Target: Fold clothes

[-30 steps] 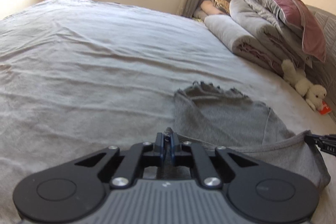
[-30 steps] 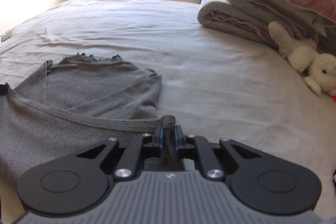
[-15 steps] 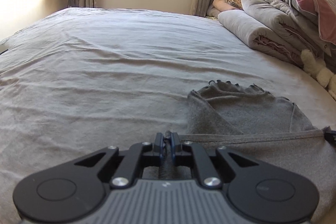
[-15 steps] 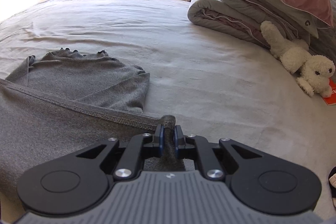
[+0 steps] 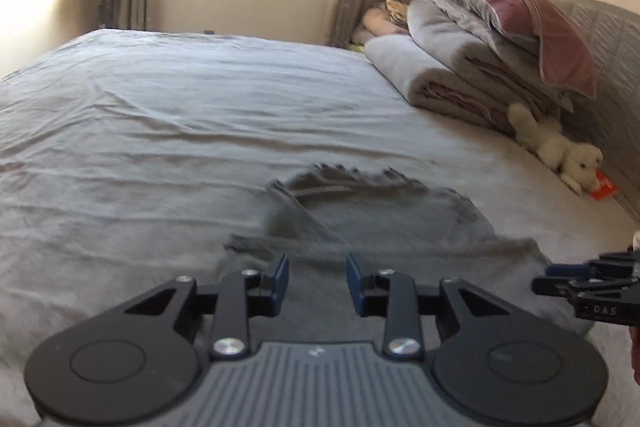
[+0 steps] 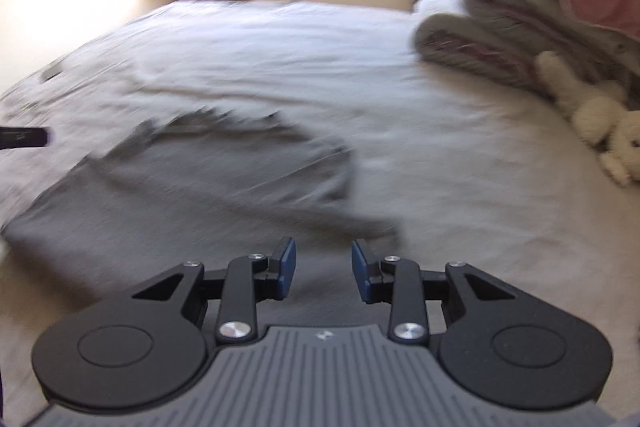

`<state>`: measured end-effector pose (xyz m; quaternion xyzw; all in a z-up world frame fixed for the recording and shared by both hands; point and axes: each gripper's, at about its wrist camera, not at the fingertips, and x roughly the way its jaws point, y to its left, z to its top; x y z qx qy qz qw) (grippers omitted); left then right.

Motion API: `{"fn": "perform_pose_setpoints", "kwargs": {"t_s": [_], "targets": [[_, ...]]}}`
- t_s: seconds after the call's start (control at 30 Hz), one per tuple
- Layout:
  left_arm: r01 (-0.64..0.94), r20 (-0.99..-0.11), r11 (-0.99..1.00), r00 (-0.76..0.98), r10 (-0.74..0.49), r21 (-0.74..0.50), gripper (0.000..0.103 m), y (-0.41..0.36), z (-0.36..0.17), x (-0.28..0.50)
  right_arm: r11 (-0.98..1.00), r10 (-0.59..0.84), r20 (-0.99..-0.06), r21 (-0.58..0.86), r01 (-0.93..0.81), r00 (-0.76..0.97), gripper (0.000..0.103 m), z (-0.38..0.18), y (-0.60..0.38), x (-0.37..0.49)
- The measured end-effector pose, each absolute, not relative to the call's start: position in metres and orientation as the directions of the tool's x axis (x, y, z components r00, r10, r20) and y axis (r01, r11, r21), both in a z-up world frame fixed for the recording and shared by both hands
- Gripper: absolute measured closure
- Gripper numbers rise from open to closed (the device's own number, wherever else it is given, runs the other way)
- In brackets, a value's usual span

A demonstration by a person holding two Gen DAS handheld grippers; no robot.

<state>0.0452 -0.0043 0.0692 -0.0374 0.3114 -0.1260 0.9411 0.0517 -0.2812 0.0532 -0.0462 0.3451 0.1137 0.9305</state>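
now the bed (image 5: pixel 168 131) fills both views much as before, with the bedding stack (image 5: pixel 472 67) and soft toy (image 5: pixel 560 155) along its right side. the grey garment (image 5: pixel 384 219) lies flat on the sheet just ahead of both tools, its frilled hem (image 5: pixel 344 173) at the far end and a folded layer lying over it; the near edge that was pinched up a second ago and half a second ago has dropped onto the bed. both views are smeared with blur, the right wrist view more so.

the left tongs (image 5: pixel 317 281) were clamped on the near edge of the cloth in both earlier frames; their jaws have just been opening and now stand partly apart, the blue pads off the fabric, with cloth lying beneath the gap but not gripped. the right tongs (image 6: pixel 323 273) likewise held a bunched corner before; their jaws have just been opening too, and now stand partly apart with nothing pressed between them, the garment's corner (image 6: pixel 384 227) lying just ahead. in the left wrist view the right tongs show at the far right edge, beside the garment.
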Motion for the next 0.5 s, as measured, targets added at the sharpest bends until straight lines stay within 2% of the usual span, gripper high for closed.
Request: {"fn": "perform_pose_setpoints", "kwargs": {"t_s": [0.1, 0.2, 0.27, 0.4, 0.5], "targets": [[0.255, -0.617, 0.962, 0.743, -0.259, -0.097, 0.071, -0.034, 0.047, 0.037, 0.942, 0.255, -0.671, 0.009, -0.337, 0.696, 0.068, 0.046, -0.245, 0.042], [0.247, -0.664, 0.967, 0.715, -0.221, -0.056, 0.069, -0.041, 0.025, 0.036, 0.923, 0.232, -0.716, -0.051, -0.381, 0.659, 0.067, 0.031, -0.22, 0.036], [0.253, -0.646, 0.967, 0.731, -0.22, -0.044, 0.068, -0.034, 0.019, 0.03, 0.919, 0.217, -0.728, -0.072, -0.387, 0.651, 0.068, 0.026, -0.22, 0.035], [0.246, -0.647, 0.968, 0.731, -0.216, -0.045, 0.068, -0.021, 0.021, 0.022, 0.93, 0.267, -0.748, 0.034, -0.367, 0.608, 0.069, 0.028, -0.244, 0.036], [0.248, -0.641, 0.967, 0.734, -0.222, -0.051, 0.068, -0.015, 0.02, 0.018, 0.926, 0.282, -0.752, 0.051, -0.374, 0.596, 0.069, 0.027, -0.251, 0.03]]}}
